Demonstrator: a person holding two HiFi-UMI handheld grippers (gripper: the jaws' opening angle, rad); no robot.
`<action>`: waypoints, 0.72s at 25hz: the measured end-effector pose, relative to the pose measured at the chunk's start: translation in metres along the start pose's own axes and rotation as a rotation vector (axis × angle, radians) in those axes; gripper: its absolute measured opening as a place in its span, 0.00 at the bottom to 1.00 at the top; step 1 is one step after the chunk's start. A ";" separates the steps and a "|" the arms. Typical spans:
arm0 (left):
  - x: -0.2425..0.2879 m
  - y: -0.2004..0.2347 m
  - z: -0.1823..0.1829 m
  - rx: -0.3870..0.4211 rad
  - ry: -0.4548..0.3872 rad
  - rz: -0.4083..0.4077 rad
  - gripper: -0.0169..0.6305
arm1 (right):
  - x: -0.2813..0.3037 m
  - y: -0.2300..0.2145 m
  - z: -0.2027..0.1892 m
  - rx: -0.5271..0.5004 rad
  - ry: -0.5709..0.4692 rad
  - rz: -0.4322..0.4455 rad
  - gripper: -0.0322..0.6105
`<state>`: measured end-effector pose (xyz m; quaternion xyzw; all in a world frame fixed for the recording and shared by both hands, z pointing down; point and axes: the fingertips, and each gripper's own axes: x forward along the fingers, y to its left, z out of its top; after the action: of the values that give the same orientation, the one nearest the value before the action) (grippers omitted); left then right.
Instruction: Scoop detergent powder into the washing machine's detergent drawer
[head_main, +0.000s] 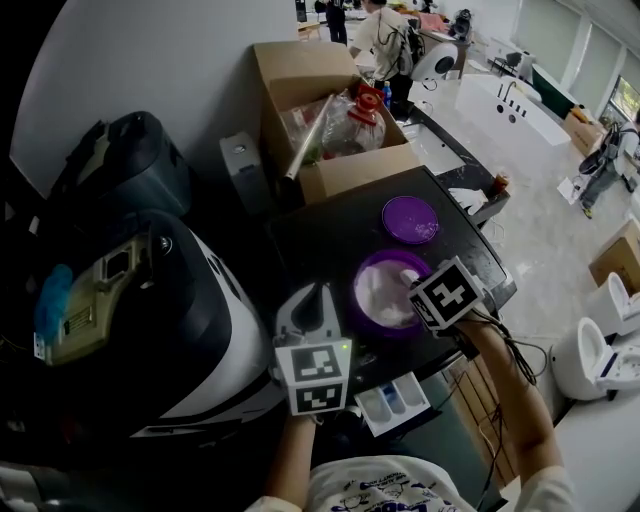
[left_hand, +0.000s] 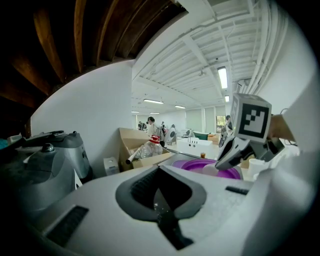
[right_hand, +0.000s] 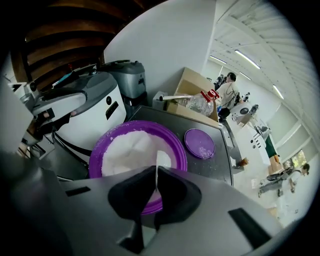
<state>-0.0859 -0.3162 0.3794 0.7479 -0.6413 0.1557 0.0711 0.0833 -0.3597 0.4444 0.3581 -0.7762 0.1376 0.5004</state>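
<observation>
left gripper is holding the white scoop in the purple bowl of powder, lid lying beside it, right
Not the left. The right gripper view shows the right gripper holding the white scoop in the purple bowl of powder; the left gripper is shut on nothing. The lid does lie beside the bowl.

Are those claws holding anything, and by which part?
The right gripper pinches a white scoop by its thin handle, its head over the powder in the purple bowl. The left gripper holds nothing, jaws together.

Closed left gripper (left_hand: 158, 187) near purple bowl (left_hand: 227, 174)
</observation>
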 end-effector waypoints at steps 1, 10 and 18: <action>0.000 0.000 -0.001 -0.001 0.002 -0.002 0.03 | 0.002 0.000 -0.001 -0.006 0.010 -0.002 0.08; 0.000 -0.001 -0.004 -0.003 0.006 -0.010 0.03 | 0.012 0.002 -0.004 -0.043 0.054 -0.012 0.08; -0.001 0.001 -0.004 -0.004 0.005 -0.005 0.03 | 0.014 0.011 -0.006 -0.053 0.070 0.042 0.08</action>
<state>-0.0872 -0.3140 0.3824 0.7490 -0.6395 0.1563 0.0746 0.0766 -0.3539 0.4608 0.3231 -0.7690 0.1399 0.5336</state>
